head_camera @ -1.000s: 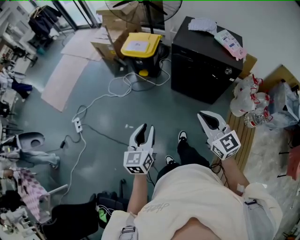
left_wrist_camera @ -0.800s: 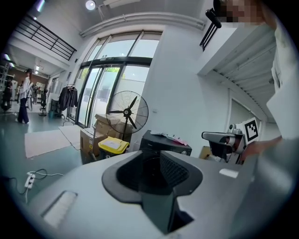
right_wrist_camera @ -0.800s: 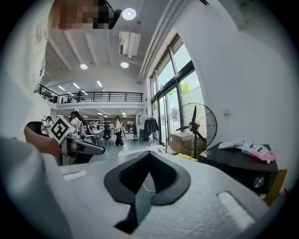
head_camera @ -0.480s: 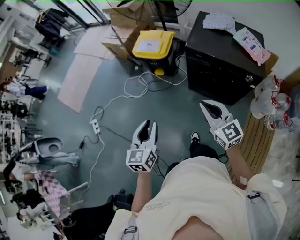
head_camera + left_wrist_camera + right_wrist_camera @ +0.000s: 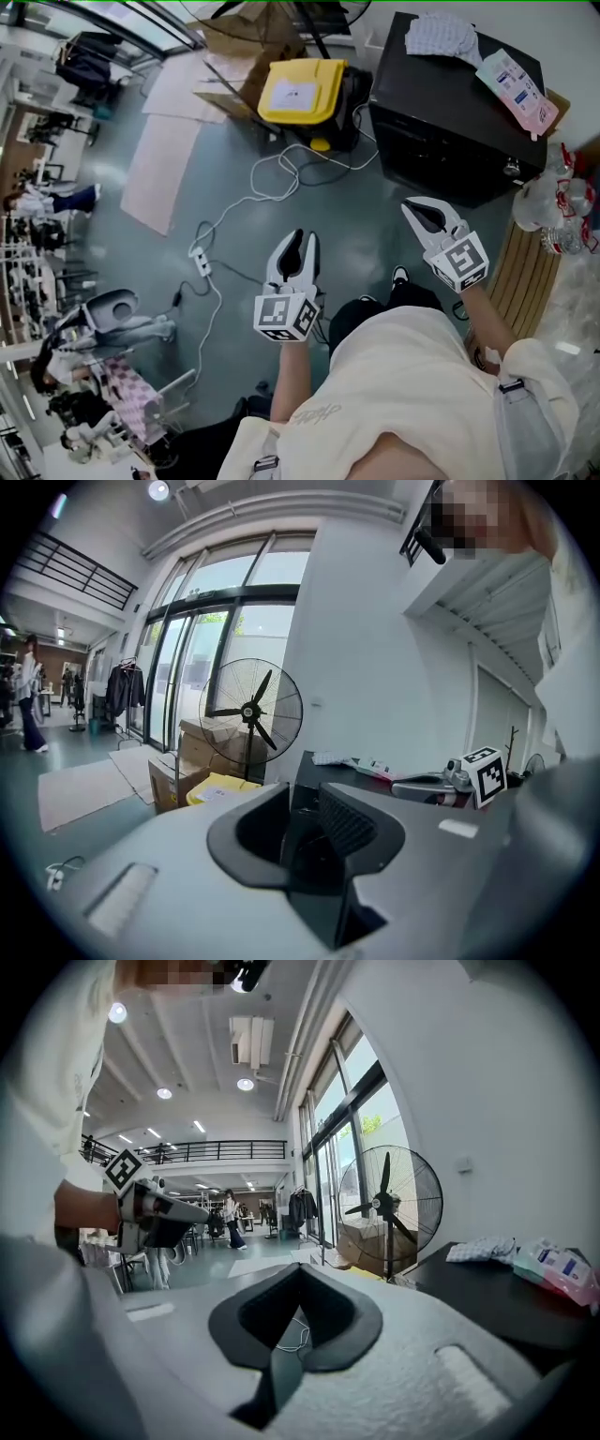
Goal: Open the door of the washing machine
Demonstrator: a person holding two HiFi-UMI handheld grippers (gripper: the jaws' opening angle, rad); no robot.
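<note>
So the person is standing there with both arms out, one shoe [image 5: 400,276] poking out below on the grey floor [image 5: 366,225]. The left claw [image 5: 306,236] is held out over the middle of the floor. Its jaws are a bit apart with nothing between them, and they've just been closing in a little. The right claw [image 5: 410,205] is up beside it. Its tips look pinched together at the far end and it's got hold of nothing.

A wooden slatted thing [image 5: 525,272] runs along the right edge of the floor, with some water bottles [image 5: 555,214] past its far end. Out past the left claw, a white cable [image 5: 272,183] loops across the floor to a power strip [image 5: 201,262].

Further on, the washing machine [image 5: 431,112] is the black box at the far right of the floor, up against the white wall [image 5: 562,28]. It's ahead of the right claw and well clear of both claws, so nothing is touching it. I can't really make out the door from here. A checked cloth [image 5: 439,36] lies at the back of its top and a pink and white packet [image 5: 517,80] sits at the right edge. A yellow-lidded bin [image 5: 300,92] sits just to its left, with cardboard boxes [image 5: 234,84] next to that. Behind those stands a big fan [image 5: 251,710].
</note>
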